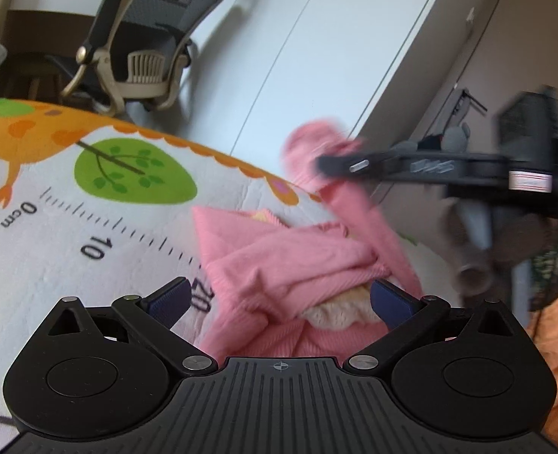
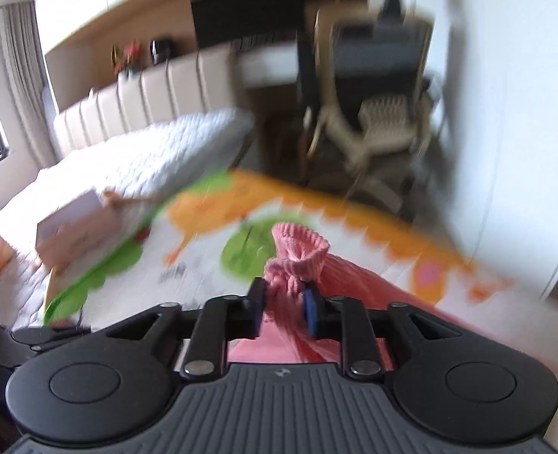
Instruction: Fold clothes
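Pink sweater [image 1: 279, 261] cuff [image 2: 299, 247] pinched in right gripper's [image 2: 284, 312] raised jaws.

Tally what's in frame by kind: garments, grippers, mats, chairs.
Garments: 1, pink sweater
Grippers: 2, left gripper open, right gripper shut on the sweater's sleeve cuff
Mats: 1, play mat
Chairs: 1, office chair
Total: 5
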A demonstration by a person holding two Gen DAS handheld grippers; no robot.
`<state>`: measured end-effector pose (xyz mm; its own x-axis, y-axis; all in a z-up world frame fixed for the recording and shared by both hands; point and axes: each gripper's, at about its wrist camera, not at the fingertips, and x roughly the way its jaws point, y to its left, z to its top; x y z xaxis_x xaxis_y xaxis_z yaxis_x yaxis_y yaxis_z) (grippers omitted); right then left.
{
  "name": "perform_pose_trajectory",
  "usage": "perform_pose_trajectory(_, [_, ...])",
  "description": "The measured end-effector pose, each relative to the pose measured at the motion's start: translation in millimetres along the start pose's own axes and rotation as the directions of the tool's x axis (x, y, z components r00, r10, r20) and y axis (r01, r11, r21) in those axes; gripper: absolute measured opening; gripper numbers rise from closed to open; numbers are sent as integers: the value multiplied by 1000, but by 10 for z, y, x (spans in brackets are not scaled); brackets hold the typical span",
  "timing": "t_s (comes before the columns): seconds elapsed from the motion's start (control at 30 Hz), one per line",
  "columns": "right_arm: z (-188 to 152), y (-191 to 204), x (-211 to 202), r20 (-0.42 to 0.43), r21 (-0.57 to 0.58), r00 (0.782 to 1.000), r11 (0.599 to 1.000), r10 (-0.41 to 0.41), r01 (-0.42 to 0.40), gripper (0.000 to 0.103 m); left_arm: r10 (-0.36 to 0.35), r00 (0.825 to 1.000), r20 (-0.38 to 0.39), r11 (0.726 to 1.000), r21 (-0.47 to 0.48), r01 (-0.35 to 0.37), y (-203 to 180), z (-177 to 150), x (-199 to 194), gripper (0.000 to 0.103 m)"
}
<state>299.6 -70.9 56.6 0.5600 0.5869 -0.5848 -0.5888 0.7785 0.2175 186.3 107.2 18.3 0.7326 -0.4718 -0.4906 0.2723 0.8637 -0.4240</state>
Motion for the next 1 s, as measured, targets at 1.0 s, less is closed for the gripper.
perform_pose_trajectory(1.0, [-918,-982,-730,-3,-3,986,986,-165,165,52,-169,978,-121,983,49,176,-377,431,970,103])
